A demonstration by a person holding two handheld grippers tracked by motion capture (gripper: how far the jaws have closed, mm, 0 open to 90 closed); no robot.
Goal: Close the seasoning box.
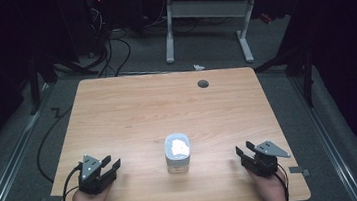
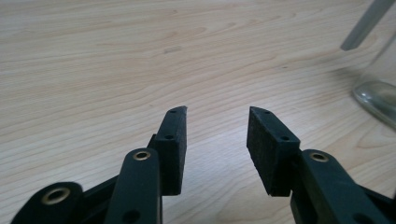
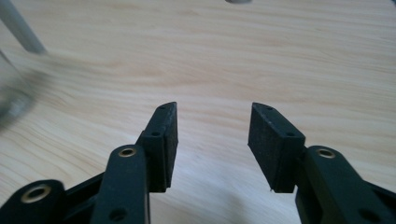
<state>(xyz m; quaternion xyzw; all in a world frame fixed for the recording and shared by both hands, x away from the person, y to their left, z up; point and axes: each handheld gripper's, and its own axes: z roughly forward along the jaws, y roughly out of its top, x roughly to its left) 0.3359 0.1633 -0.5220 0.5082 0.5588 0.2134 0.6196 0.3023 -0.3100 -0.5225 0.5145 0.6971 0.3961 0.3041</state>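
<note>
- Standing near the middle of the light wooden worktop (image 1: pixel 132 110), toward 6 o'clock, is a clear glass jar with something white inside (image 1: pixel 177 153).
- The left hand-held gripper (image 1: pixel 107 167) at 8 o'clock and the right hand-held gripper (image 1: pixel 245 153) at 4 o'clock are both released, jaws apart, holding nothing.
- The jar looks stiff, smooth, probably slippery and fragile; I would grip its side walls low, gently.

Left gripper (image 1: pixel 112 164) and right gripper (image 1: pixel 242 151) rest low, apparently level, jaws parted and empty.
</note>
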